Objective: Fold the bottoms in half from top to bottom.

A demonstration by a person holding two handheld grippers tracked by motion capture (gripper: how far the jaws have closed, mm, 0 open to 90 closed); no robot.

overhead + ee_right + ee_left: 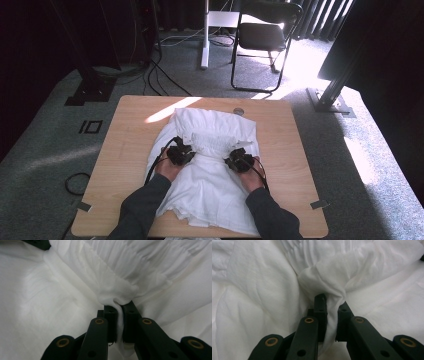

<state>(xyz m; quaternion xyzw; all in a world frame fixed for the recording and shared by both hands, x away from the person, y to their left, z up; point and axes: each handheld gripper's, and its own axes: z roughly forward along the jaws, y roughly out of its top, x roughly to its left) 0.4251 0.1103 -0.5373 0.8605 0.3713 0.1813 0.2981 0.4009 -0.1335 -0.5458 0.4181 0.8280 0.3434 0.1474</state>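
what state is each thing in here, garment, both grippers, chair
white garment: spread on the table, crumpled, partly folded, near edge hanging over the front
left gripper: shut on a pinch of the white garment
right gripper: shut on a pinch of the white garment
folding chair: unfolded, standing on the floor beyond the table, nothing on its seat

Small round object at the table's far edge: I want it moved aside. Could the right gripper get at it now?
Probably not: the right gripper is shut on the white garment, and the round object lies beyond the cloth.
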